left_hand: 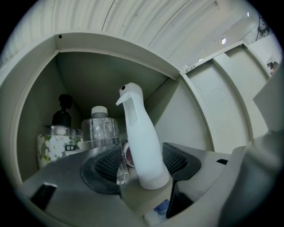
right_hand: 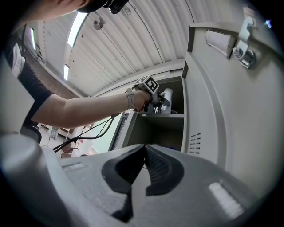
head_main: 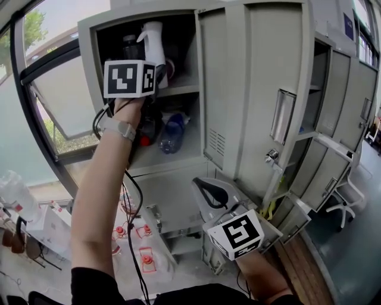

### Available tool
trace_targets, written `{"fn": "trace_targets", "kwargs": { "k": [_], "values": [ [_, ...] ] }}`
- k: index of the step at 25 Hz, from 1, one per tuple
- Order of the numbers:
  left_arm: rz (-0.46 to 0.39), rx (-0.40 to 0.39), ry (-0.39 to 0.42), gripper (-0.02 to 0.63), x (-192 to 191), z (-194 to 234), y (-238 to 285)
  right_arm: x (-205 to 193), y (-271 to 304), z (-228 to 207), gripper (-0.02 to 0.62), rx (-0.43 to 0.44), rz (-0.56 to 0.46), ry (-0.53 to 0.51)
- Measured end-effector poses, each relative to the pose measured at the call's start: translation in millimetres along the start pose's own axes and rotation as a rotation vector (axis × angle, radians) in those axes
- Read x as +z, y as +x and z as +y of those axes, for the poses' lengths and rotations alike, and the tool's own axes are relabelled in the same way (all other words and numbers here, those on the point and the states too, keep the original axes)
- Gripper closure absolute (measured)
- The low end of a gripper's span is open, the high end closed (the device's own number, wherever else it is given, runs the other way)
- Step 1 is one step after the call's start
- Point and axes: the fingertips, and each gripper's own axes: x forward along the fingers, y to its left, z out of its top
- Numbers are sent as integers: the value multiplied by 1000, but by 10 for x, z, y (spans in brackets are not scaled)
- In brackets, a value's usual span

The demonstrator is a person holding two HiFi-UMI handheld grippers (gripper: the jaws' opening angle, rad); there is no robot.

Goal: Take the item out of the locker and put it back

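the left gripper is up at the top shelf of the locker, upper left of the head view, jaws wide around the standing white spray bottle, maybe to grab it or let it go, while the right gripper waits low, pinched closed and empty.

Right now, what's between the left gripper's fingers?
The white spray bottle, standing between the left gripper's open fingers; the left gripper view shows it.

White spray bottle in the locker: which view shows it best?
Left gripper view: the white spray bottle stands whole, nozzle to base, between the left gripper's parted jaws. Head view shows only its top above the marker cube; right gripper view shows it tiny.
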Motion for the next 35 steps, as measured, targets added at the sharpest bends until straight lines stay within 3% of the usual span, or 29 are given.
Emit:
{"fn": "trace_targets", "kwargs": {
  "k": [8, 17, 24, 30, 35],
  "values": [
    [32, -72, -41, 322, 12, -20, 113, 78, -46, 70, 597, 17, -6, 14],
    [22, -40, 8, 353, 10, -30, 155, 75, -99, 54, 597, 16, -11, 13],
    [11, -60, -4, 368, 30, -23, 104, 68, -114, 63, 597, 16, -6, 19],
    [24, -59, 40, 371, 43, -21, 2, 84, -102, 97, 597, 23, -12, 18],
    [29, -91, 15, 373, 57, -39, -76, 62, -79, 123, 597, 25, -22, 20]
  ]
}}
